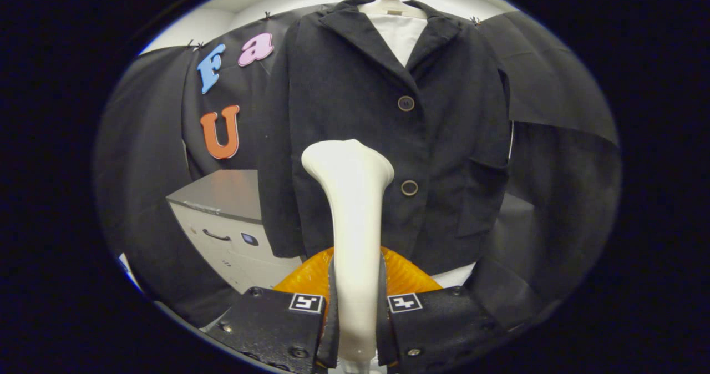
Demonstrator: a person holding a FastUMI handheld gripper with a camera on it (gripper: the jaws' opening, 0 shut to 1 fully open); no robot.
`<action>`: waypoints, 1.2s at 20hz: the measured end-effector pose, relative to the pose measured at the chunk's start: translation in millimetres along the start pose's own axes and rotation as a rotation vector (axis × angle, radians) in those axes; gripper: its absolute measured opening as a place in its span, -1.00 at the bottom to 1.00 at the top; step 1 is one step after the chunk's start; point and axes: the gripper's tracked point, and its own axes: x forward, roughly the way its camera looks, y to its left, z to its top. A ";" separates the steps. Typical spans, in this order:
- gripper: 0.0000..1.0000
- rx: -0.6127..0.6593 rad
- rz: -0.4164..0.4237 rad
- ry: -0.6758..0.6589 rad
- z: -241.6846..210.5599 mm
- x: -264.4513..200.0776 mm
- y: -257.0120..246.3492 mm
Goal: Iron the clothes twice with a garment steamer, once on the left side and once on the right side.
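A black jacket (388, 124) with two buttons hangs on a white hanger (391, 5) over a white shirt, straight ahead of me. My gripper (355, 285) is shut on the handle of a white garment steamer (352, 196). The steamer stands upright between the fingers, and its flared head reaches the jacket's left front panel at about the height of the lower button (409, 187). I cannot tell whether the head touches the cloth.
A white cabinet (222, 224) with a dark top stands to the left, below the jacket's sleeve. An orange object (405, 277) sits just behind the steamer handle, low down. Black cloth (549, 141) drapes the booth on both sides.
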 end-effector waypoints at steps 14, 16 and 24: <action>-0.41 -0.049 -0.038 0.158 -104.7 12.2 -18.5; -0.41 -0.051 -0.041 0.186 -120.0 13.5 -19.3; -0.42 -0.073 -0.056 0.258 -161.9 15.3 -27.2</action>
